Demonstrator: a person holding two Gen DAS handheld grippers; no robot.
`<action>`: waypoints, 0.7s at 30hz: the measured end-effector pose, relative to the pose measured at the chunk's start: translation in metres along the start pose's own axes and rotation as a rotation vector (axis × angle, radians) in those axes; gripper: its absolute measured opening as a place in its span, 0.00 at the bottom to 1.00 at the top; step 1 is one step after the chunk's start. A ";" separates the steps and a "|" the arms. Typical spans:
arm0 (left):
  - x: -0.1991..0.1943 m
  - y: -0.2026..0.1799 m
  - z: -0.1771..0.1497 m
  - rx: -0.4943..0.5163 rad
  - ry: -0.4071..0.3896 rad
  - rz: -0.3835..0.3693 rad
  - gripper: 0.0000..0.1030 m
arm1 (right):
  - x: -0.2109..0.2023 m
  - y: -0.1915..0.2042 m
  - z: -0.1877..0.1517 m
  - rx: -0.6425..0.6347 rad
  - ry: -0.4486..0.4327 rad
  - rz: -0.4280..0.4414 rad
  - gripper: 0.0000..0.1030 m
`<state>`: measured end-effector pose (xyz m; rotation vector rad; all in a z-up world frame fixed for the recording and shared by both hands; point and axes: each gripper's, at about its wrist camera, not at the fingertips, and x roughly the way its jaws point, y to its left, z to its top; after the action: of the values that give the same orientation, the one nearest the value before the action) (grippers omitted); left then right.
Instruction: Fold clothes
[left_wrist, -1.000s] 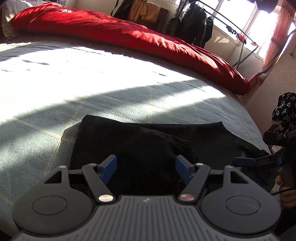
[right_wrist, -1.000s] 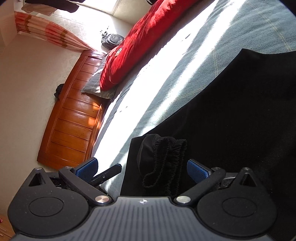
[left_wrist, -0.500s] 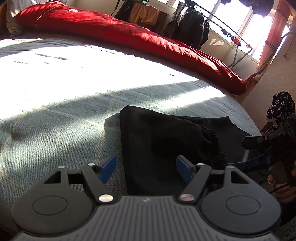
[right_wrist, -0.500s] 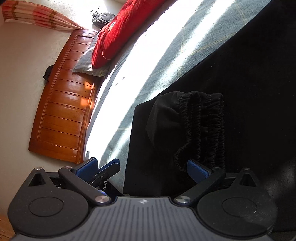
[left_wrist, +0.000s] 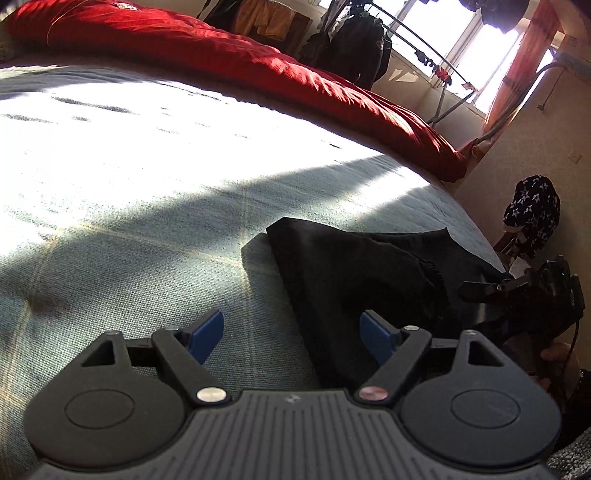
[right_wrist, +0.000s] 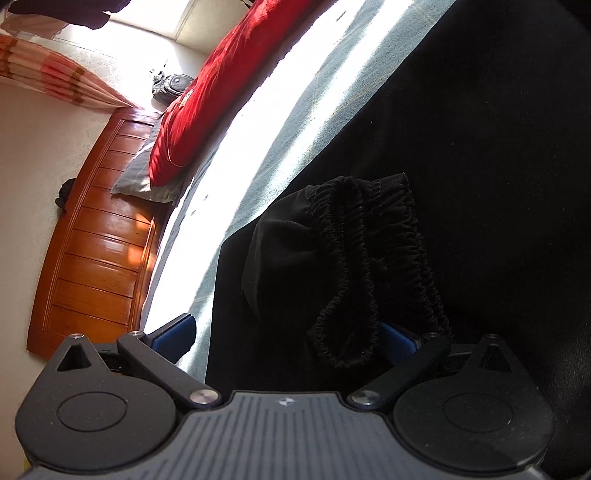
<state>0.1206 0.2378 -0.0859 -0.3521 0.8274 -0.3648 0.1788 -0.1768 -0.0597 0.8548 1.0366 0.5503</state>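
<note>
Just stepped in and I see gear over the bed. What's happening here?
A person is folding a black garment with an elastic waistband on the grey-blue bedspread, a hand-held gripper in each hand. The left hand-held gripper is open over the garment's near edge, gripping nothing. The right hand-held gripper is open too, with the gathered waistband lying between its fingers. The garment looks partly folded.

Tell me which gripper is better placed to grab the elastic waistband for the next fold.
Probably the right gripper: the gathered waistband of the black garment hangs between its open fingers. The left gripper is open mostly over bare bedspread.
</note>
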 end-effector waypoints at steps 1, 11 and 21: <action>0.000 0.002 0.000 -0.002 0.000 -0.002 0.78 | 0.000 0.000 0.000 0.005 -0.006 -0.002 1.00; 0.000 0.016 -0.002 -0.019 0.003 -0.024 0.78 | 0.001 0.022 -0.009 -0.108 -0.043 -0.238 0.30; 0.002 0.009 0.002 0.017 0.018 -0.083 0.78 | -0.031 0.040 -0.024 -0.141 -0.060 -0.251 0.19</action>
<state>0.1243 0.2450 -0.0897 -0.3682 0.8285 -0.4529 0.1439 -0.1686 -0.0170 0.6025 1.0198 0.3783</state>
